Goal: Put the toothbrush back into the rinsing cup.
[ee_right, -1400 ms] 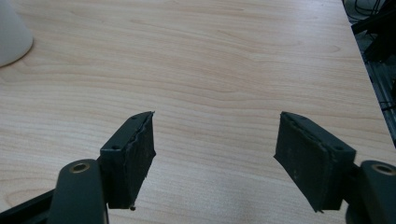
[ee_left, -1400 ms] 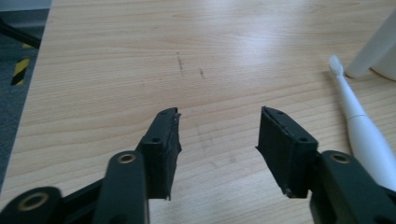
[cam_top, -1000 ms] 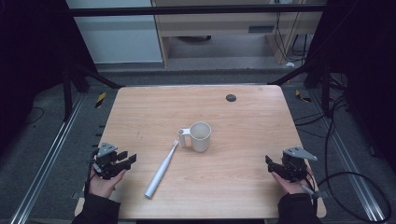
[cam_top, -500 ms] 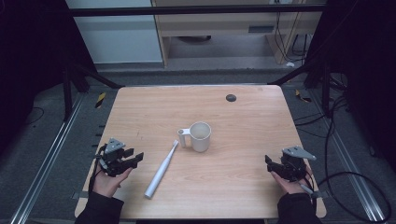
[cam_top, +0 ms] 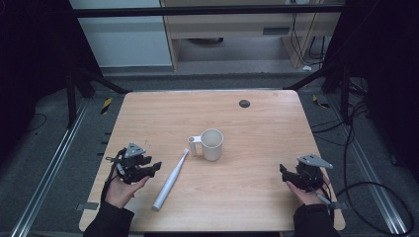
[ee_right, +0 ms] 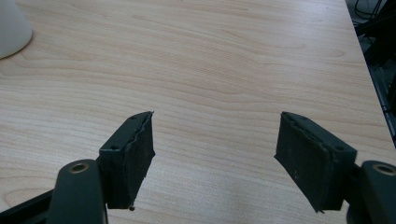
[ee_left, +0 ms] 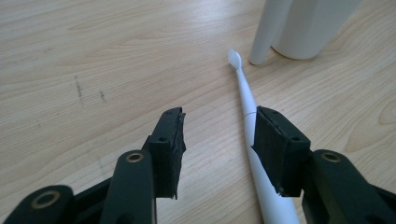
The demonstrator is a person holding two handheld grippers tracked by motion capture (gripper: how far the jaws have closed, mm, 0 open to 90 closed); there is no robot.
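At seven o'clock from the mug (cam_top: 212, 144), the toothbrush (cam_top: 171, 179) should be straddled squarely by the empty, parted left gripper (cam_top: 148, 169) before closing, while the right gripper (cam_top: 285, 174) is held spread, empty.

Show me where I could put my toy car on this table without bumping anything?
The far half of the table is bare apart from a small dark spot. The wide patch between the mug and the right gripper is free too. It is crowded where the toothbrush lies beside the left gripper.
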